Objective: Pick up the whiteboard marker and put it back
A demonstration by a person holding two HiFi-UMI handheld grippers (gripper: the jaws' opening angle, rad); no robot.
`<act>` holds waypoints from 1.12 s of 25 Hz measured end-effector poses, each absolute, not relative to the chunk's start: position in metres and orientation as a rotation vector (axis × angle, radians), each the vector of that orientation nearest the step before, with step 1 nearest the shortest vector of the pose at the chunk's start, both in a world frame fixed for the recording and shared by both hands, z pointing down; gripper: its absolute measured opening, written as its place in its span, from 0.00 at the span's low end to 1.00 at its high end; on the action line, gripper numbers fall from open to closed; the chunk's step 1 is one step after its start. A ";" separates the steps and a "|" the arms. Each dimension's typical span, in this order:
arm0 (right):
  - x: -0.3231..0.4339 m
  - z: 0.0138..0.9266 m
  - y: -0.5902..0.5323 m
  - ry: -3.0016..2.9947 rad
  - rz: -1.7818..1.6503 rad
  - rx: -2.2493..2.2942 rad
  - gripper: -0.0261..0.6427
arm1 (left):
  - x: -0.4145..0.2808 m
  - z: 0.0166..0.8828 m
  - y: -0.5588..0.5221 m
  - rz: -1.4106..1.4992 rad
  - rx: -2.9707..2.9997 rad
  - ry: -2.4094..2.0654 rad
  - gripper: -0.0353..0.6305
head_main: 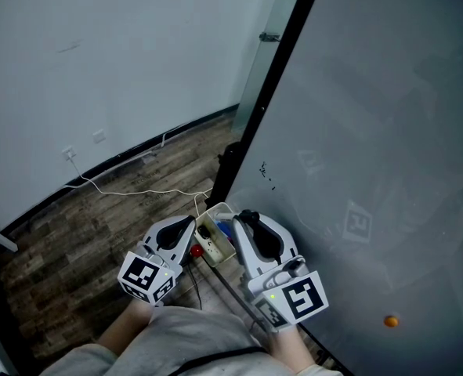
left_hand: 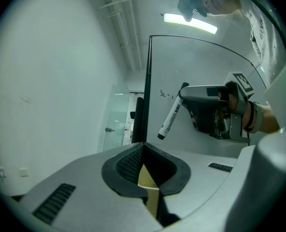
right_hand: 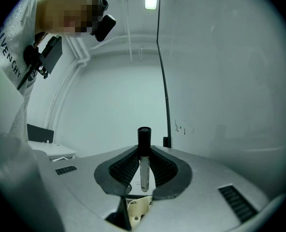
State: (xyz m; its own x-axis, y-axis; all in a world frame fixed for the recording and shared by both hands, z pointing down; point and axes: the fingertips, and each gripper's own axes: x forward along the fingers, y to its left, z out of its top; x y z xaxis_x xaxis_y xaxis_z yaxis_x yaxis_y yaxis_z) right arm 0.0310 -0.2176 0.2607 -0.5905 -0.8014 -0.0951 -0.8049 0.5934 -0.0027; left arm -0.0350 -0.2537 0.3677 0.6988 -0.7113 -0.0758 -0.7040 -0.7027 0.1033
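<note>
Right gripper view: right gripper (right_hand: 143, 151) clenched on the whiteboard marker (right_hand: 143, 163).
Held just beside the whiteboard (right_hand: 230, 91), black end poking past the jaws; left gripper (left_hand: 143, 148) alongside, closed on nothing.

Printed in black capitals down a white fabric garment (right_hand: 9, 52) at the left rim of the right gripper view: "VENCH", cut off at both ends. Borne on the faces of the white plastic cube at left (head_main: 146, 276) and the white plastic cube at right (head_main: 303, 298): black square code patterns only. Too small to read: dark print along the white-barrelled, black-capped whiteboard marker (left_hand: 170, 119), and a few black scribbles near the dark-framed edge of the pale grey whiteboard (head_main: 372, 131).
</note>
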 end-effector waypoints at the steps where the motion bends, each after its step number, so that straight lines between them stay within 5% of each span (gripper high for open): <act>1: 0.030 0.261 -0.217 2.728 0.059 -1.378 0.15 | -0.035 0.368 -0.253 -0.165 2.834 -1.183 0.07; 28: 0.025 0.332 -0.209 2.804 -0.067 -1.399 0.15 | -0.048 0.398 -0.247 -0.099 2.776 -1.207 0.08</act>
